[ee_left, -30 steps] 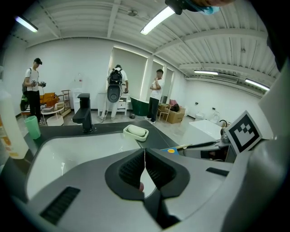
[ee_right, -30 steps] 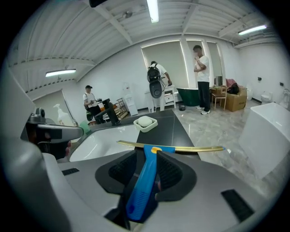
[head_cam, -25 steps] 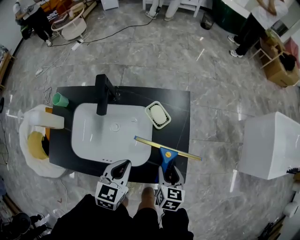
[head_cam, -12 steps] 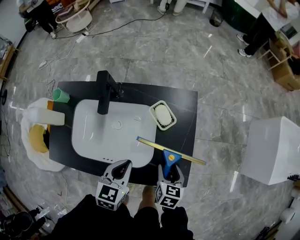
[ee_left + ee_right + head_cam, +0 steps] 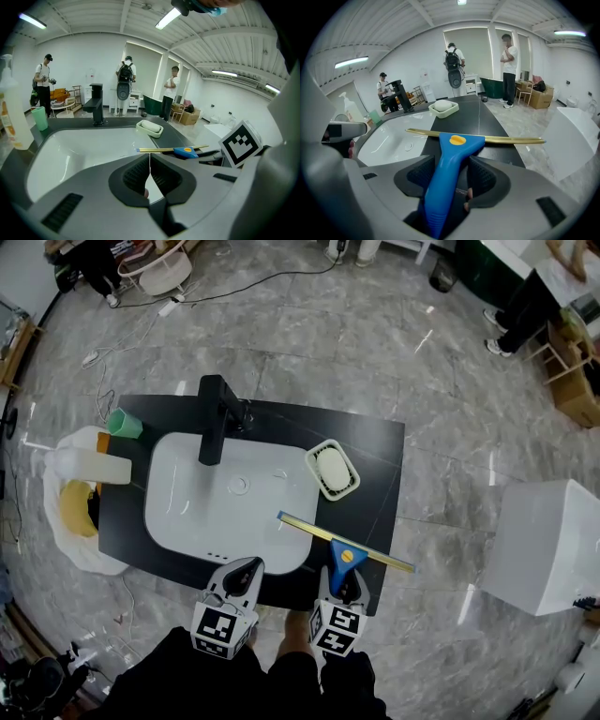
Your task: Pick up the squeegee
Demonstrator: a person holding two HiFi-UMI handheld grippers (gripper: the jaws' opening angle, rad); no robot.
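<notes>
One squeegee (image 5: 449,157), smooth blue plastic handle and straight gold-toned blade, sits between closing ribbed fingers (image 5: 487,178) of the right gripper (image 5: 451,174); left gripper (image 5: 150,168) fingers meet, empty.

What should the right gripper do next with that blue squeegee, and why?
Probably finish closing the right gripper on the handle of the squeegee. That blue handle already lies between its jaws, which are closing but seem not to press it yet, and the squeegee lies on the black countertop.
</notes>
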